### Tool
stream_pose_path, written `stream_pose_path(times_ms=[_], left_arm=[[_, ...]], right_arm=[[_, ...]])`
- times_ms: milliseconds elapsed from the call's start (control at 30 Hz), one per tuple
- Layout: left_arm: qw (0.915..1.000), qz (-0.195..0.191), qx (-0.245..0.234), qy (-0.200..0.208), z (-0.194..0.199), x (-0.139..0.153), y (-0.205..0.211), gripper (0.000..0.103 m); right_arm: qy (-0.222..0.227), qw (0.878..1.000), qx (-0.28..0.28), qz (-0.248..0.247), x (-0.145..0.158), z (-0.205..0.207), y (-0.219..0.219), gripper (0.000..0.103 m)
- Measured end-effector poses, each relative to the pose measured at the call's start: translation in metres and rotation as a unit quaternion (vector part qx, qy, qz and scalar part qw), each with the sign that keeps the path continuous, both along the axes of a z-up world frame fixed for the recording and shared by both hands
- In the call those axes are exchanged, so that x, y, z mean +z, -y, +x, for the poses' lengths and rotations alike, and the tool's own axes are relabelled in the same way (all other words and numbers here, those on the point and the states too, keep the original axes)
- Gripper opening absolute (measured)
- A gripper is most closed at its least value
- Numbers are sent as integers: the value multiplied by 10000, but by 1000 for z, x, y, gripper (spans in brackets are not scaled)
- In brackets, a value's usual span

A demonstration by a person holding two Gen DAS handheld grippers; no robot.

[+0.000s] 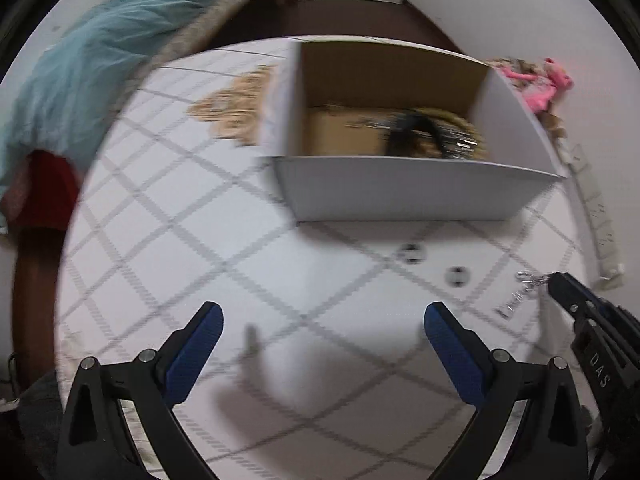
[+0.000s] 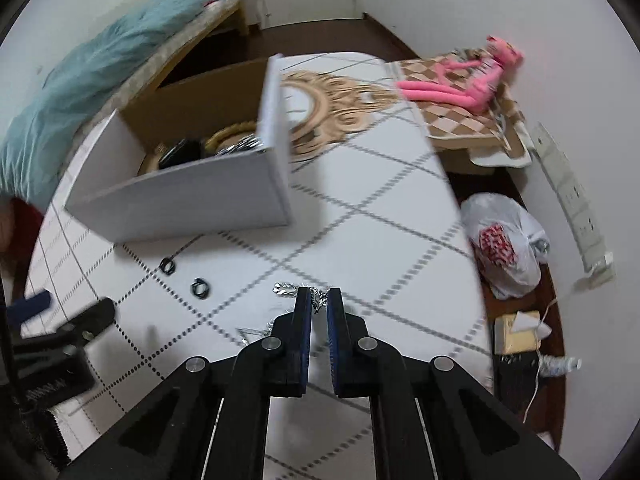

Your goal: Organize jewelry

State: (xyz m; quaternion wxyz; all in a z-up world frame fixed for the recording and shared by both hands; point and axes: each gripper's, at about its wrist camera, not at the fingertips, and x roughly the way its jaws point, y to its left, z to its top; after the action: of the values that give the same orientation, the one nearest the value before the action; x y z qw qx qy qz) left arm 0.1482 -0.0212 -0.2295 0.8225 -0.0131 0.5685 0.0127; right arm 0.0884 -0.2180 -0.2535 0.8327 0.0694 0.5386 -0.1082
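while left claw (image 1: 324, 354) agape, right claw (image 2: 318, 300) on silver chain (image 2: 286, 290)

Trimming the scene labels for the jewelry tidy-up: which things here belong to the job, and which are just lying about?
Job: silver chain pinched in the right gripper; two dark rings; box holding jewelry; open left gripper.
Lying about: pink plush toy; plastic bag; teal blanket.

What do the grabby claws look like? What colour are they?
Both are matte black plastic claws with two long fingers. The left gripper has bright blue rubbery pads lining the inner finger faces, and round silver bolts at the joints. The right gripper has the same blue pads and silver bolts; white "DAS" lettering shows on its side.
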Motion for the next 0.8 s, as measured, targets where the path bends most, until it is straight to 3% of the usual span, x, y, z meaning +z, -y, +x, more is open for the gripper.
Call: stream_pose_path(times_ms=[100, 167, 233, 367, 433, 533, 800], left_arm=[[9991, -284, -289, -137, 7, -7, 27, 101], [9980, -357, -504, -163, 9, -10, 45, 85], [9971, -272, -682, -214, 12, -14, 59, 62], [9967, -5, -806, -64, 14, -14, 70, 47], [9964, 18, -847, 19, 17, -13, 71, 29], [9963, 14, -861, 79, 22, -13, 69, 13], [9963, -69, -842, 174, 28, -15, 63, 10]], right_arm=[[-34, 9999, -159, -3, 1, -6, 13, 8], [-56, 9997, -256, -10, 0, -9, 20, 8], [-66, 9994, -339, 33, -1, -12, 27, 8], [-55, 9993, -371, 31, -2, -14, 31, 8], [-50, 9993, -375, 41, -2, -14, 32, 8], [-35, 9991, -416, 91, -2, -14, 34, 8], [4, 9991, -394, 184, -3, -13, 28, 8]])
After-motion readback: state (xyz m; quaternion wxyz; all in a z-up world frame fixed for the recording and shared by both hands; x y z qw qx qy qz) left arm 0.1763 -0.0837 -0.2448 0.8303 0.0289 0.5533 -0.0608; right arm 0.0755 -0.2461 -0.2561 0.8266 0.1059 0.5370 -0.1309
